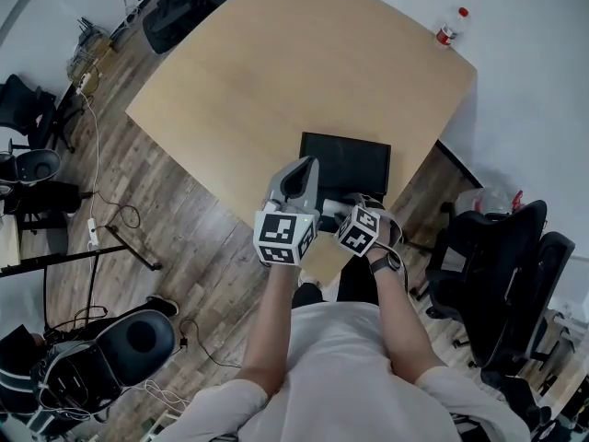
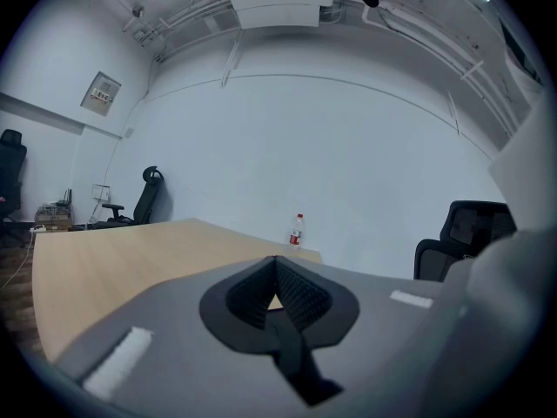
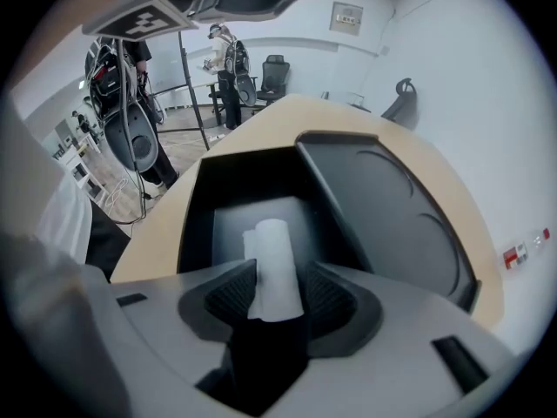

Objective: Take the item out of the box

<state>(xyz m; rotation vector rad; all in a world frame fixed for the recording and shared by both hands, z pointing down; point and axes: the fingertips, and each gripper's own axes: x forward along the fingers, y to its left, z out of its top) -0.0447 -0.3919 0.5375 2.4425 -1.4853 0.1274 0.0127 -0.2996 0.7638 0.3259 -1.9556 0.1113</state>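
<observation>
A black box (image 1: 345, 159) stands open near the table's front edge, its lid (image 3: 383, 216) folded back to the right. A white rolled item (image 3: 274, 264) lies inside the box (image 3: 196, 207). My right gripper (image 3: 277, 296) is lowered over the box and open, with the near end of the roll between its pads and not squeezed. In the head view the right gripper (image 1: 354, 203) is at the box's near edge. My left gripper (image 1: 296, 178) hovers beside it on the left, pointing across the table. The left gripper (image 2: 276, 273) is shut with nothing in it.
The light wooden table (image 1: 276, 72) carries a water bottle (image 1: 448, 28) at its far right corner, also seen ahead of the left gripper as the water bottle (image 2: 297, 231). Black office chairs (image 1: 502, 265) stand to my right, and more chairs (image 1: 175, 7) beyond the table's left.
</observation>
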